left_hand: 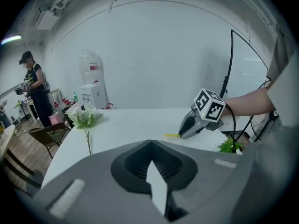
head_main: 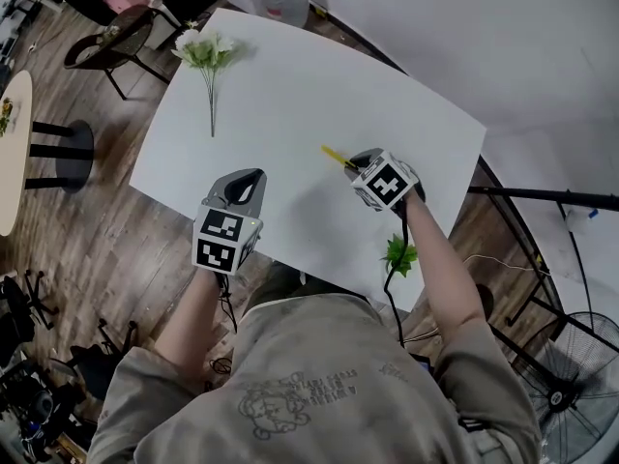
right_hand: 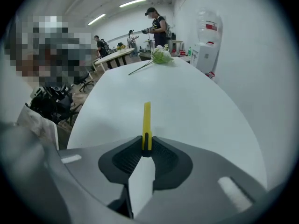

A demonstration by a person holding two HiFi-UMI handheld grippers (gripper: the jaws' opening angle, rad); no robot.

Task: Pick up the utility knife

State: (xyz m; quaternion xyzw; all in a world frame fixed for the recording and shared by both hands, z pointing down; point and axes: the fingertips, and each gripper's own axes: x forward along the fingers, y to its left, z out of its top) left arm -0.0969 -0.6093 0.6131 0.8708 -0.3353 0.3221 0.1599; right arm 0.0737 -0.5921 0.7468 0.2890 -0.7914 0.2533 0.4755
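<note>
The yellow utility knife (right_hand: 147, 121) sticks out forward from between my right gripper's (right_hand: 146, 146) jaws, which are shut on its near end. In the head view the utility knife (head_main: 337, 155) pokes out to the upper left of the right gripper (head_main: 360, 165), over the white table (head_main: 290, 104). From the left gripper view, the knife (left_hand: 172, 135) shows as a thin yellow strip at the right gripper's (left_hand: 187, 127) tip. My left gripper (head_main: 242, 188) hovers near the table's front edge with its jaws closed together and nothing between them; its tip (left_hand: 150, 144) points across the table.
A white artificial flower (head_main: 206, 58) lies at the table's far left. A green leafy sprig (head_main: 397, 255) sits at the front right edge. A chair (head_main: 116, 42) stands off the far left corner, and a fan (head_main: 580, 385) on the right floor. A person (left_hand: 35, 92) stands far off.
</note>
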